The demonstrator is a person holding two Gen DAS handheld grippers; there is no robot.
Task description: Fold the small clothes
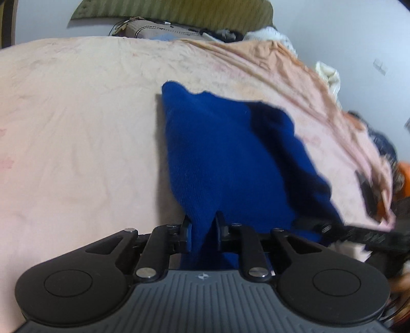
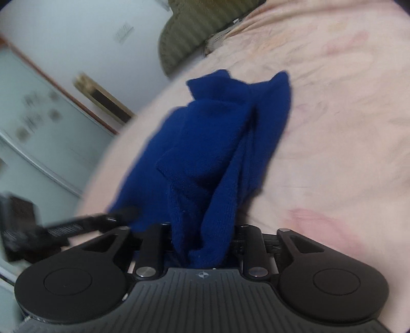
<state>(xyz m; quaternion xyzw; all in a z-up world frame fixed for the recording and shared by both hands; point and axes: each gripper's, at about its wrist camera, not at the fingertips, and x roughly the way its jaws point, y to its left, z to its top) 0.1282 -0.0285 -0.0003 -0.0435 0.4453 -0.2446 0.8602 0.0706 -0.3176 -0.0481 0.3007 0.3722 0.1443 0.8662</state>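
Underneath, wrinkled pink bedsheet, both hand-held grippers clamped on blue knit garment

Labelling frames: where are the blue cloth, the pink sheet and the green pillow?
blue cloth [image 1: 217,158], left wrist view, middle of fabric
pink sheet [image 1: 77,128], left wrist view, bare area
green pillow [image 2: 189,33], right wrist view, striped face

Black gripper, silver screws, ribbed grey housing.

One blue knitted garment, two hand-held grippers, left hand-held gripper and right hand-held gripper, one bed with a pink sheet, one olive striped pillow
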